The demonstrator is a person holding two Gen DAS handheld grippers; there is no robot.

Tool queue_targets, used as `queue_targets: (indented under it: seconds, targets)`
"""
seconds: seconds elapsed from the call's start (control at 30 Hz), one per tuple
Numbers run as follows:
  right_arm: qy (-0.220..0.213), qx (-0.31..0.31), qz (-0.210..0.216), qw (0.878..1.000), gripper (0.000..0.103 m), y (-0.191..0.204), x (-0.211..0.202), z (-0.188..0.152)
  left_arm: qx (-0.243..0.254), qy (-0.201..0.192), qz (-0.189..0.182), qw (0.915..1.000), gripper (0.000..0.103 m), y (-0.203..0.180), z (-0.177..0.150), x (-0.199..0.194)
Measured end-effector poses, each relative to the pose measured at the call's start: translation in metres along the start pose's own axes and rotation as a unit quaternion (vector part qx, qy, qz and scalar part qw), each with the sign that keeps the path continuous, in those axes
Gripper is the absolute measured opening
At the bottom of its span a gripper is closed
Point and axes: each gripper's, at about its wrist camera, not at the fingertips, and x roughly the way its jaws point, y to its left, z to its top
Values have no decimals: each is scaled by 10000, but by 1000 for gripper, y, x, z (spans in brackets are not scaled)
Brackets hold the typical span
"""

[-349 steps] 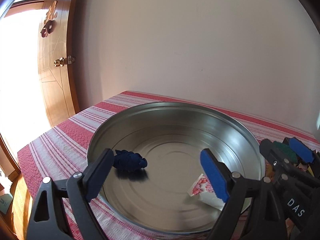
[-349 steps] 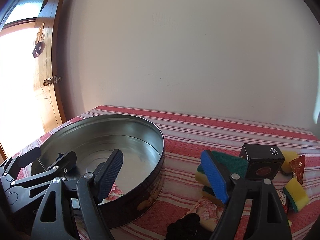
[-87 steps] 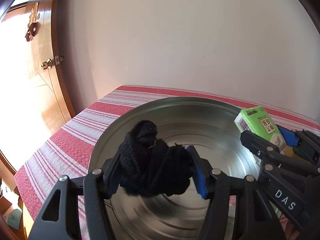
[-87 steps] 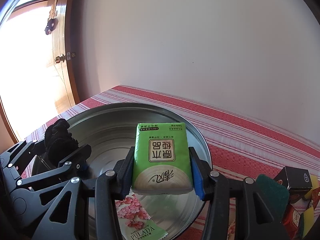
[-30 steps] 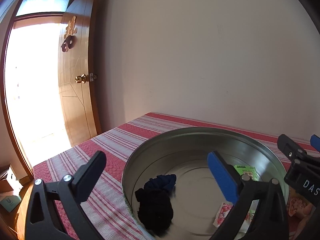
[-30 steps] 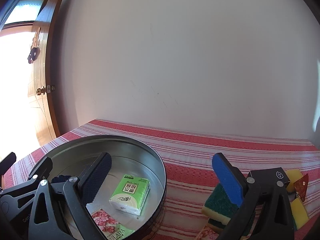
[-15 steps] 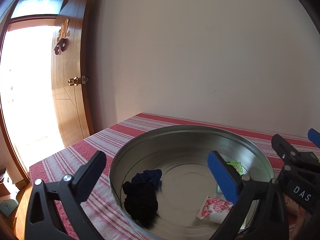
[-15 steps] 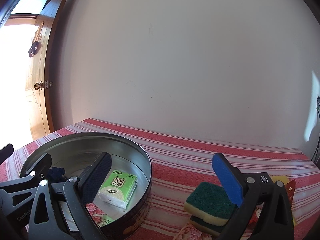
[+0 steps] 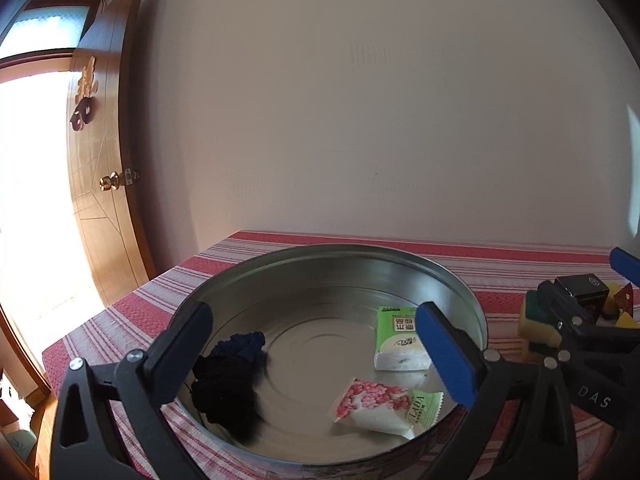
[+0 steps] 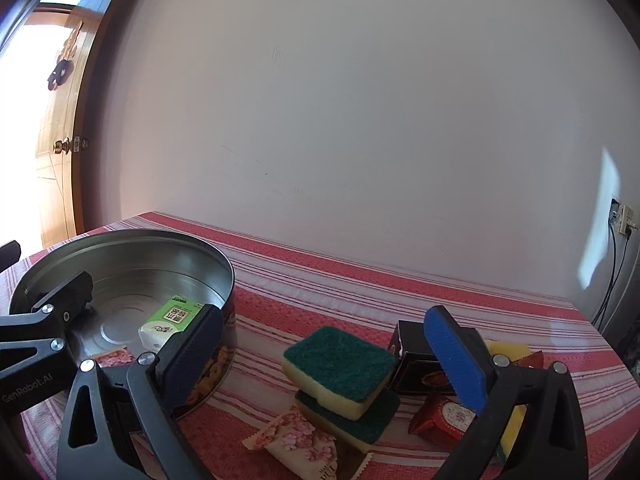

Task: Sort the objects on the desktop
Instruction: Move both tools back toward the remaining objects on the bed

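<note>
Left gripper (image 9: 316, 350) and right gripper (image 10: 324, 354) hover, jaws spread wide, empty.

1. The round shallow silver metal tin (image 9: 460, 284) has a brushed, shiny inside with faint concentric rings and soft reflections.
2. The dark blue and black knitted cloth bundle (image 9: 228, 384) in it looks matt and fuzzy.
3. The green and white tissue pack (image 9: 400, 340) and the pink-flowered white sachet (image 9: 380, 404) have smooth, slightly glossy plastic wrap.
4. The red and white striped woven tablecloth (image 10: 360, 280) over the surface is coarse and matt.
5. The two stacked yellow sponges with green scouring tops (image 10: 344, 372) look porous below, rough and fibrous above.
6. The small black box (image 10: 416, 356) looks like glossy card.
7. The brown door (image 9: 104, 200) is varnished wood with a shiny brass knob (image 9: 109, 182).
</note>
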Motion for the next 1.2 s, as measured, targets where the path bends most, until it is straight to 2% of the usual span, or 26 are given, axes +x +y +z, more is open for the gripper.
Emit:
queue_targets:
  seconds: [0.17, 0.4, 0.47, 0.67, 0.83, 0.93, 1.07, 1.2]
  targets:
    - [55, 93, -132, 9999, 102, -18, -2, -6, 344, 8, -181, 9992, 103, -19, 0, -5]
    - [40, 253, -395, 9989, 102, -50, -12, -14, 583, 26, -482, 9971, 103, -36, -1, -14]
    - [54, 278, -463, 9985, 102, -54, -10, -15, 637, 72, -680, 9956, 103, -42, -1, -17]
    - [-14, 420, -689, 9967, 102, -83, -20, -21, 949, 503, -1402, 9843, 102, -72, -7, -18]
    - [-11, 746, -761, 9943, 102, -114, -28, -27, 1158, 1019, -2113, 9652, 102, -108, -13, -16]
    - [2, 1059, -752, 9915, 102, -133, -33, -30, 1315, 1050, -1955, 9662, 102, -124, -13, -15]
    - [-27, 1284, -738, 9890, 102, -143, -38, -32, 1459, 1304, -2214, 9553, 102, -147, -15, -14]
    - [-63, 1293, -711, 9890, 102, -142, -39, -32, 1828, 1207, -2256, 9493, 102, -170, -17, -22]
